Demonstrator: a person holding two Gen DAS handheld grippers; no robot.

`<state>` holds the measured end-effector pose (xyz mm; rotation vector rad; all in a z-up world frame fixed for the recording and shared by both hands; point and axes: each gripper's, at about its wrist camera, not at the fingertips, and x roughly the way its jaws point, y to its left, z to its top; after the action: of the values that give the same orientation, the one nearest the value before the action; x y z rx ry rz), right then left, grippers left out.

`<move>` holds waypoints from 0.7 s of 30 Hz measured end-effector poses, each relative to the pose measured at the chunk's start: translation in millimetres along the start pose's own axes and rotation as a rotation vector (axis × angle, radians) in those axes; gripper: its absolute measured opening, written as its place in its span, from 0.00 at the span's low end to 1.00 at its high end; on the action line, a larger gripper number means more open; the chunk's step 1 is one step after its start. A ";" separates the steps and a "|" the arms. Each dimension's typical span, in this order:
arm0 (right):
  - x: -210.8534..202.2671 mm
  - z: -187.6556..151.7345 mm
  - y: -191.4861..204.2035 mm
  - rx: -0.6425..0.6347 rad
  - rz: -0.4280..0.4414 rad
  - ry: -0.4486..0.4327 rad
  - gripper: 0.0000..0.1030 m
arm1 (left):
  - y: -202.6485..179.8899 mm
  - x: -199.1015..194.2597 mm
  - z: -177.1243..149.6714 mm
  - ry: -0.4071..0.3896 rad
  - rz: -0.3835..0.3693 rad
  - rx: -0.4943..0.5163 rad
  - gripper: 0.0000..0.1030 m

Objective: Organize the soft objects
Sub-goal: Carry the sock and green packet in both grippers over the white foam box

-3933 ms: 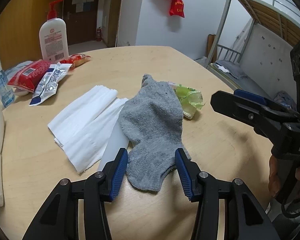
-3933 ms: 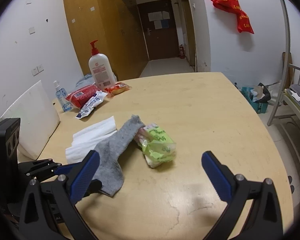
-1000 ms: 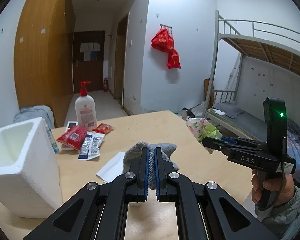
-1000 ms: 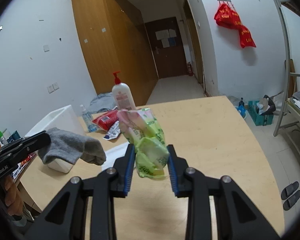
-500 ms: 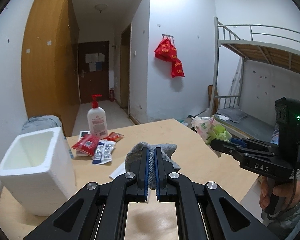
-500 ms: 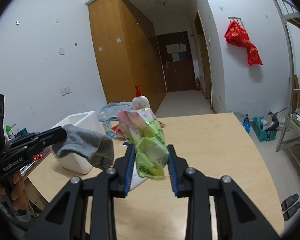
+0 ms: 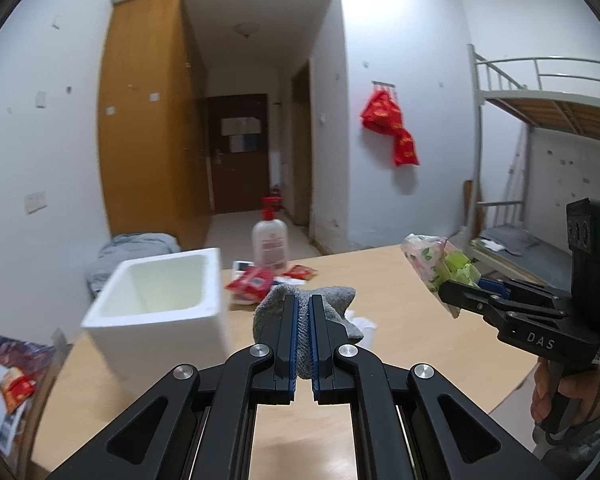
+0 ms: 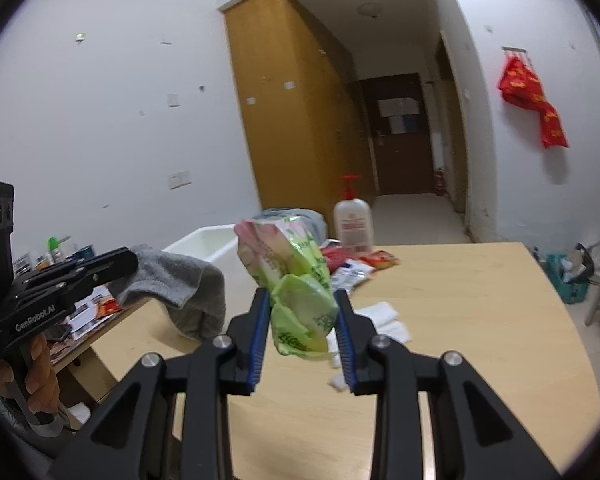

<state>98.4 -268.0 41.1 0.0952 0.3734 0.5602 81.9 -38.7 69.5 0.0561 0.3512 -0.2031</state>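
My left gripper is shut on a grey sock, held in the air above the wooden table; the sock droops from it in the right wrist view. My right gripper is shut on a green and pink soft tissue pack, also lifted off the table. In the left wrist view that pack hangs at the right, with the right gripper behind it. A white foam box, open at the top, stands on the table to the left of both.
White folded tissues lie on the table below the pack. A lotion pump bottle and red snack packets sit at the far side. A cluttered lower surface with printed packets lies left of the table. A bunk bed stands right.
Both grippers have swung left with their loads and risen a little; the foam box has come nearer the centre in both views. The grips have not changed.
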 end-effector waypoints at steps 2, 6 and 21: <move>3.9 0.4 10.4 -0.014 0.029 -0.001 0.34 | 9.3 -10.6 -3.7 -0.009 0.032 -0.005 0.05; 9.5 0.9 27.1 -0.038 0.072 0.000 0.34 | 28.0 -27.1 -9.1 -0.020 0.083 -0.027 0.05; 34.3 -0.8 98.3 -0.129 0.207 0.017 0.34 | 77.9 -80.0 -34.2 -0.063 0.233 -0.116 0.05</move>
<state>75.8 -166.6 47.9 0.0049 0.3452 0.7880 13.1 55.6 66.8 -0.0237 0.2904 0.0465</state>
